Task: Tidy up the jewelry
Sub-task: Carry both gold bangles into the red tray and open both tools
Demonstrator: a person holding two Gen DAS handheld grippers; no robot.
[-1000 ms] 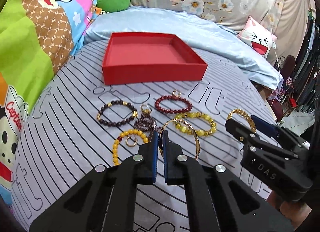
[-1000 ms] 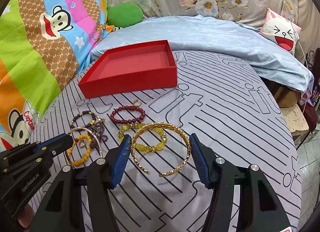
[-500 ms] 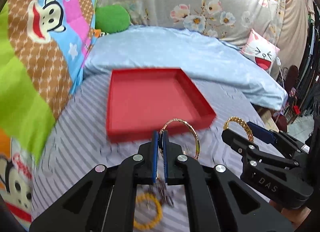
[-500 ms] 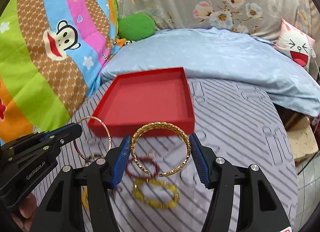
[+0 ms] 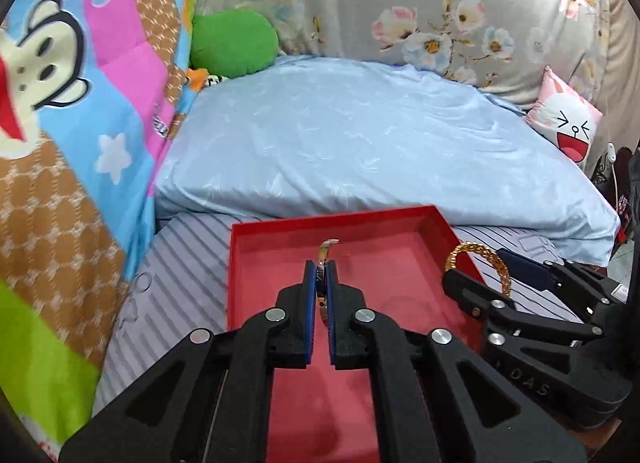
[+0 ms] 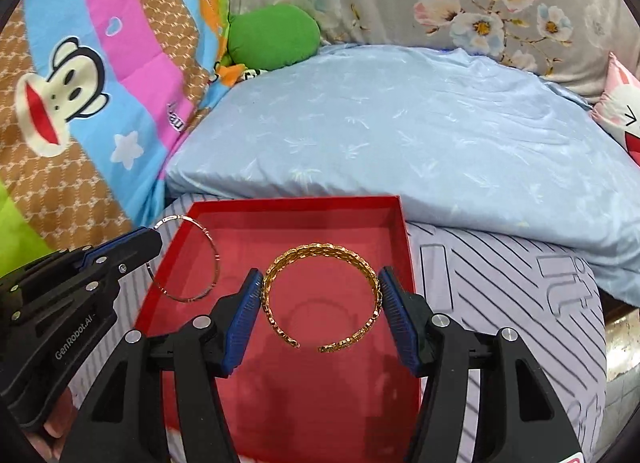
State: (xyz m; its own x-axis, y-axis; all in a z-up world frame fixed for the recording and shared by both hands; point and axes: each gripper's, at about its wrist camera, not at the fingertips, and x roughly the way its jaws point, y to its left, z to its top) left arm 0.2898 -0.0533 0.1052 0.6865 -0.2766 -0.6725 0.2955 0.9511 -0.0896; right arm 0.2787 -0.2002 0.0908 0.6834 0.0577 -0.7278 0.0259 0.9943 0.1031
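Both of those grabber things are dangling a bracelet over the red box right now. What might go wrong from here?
The left gripper pinches the thin gold bangle by one edge only, so it may swing or slip out early.

The right gripper holds the open gold chain cuff across its width; let go unevenly, it may spring sideways and clear the red tray, whose wall looks low.

The two grippers hang close together, so they might bump each other.
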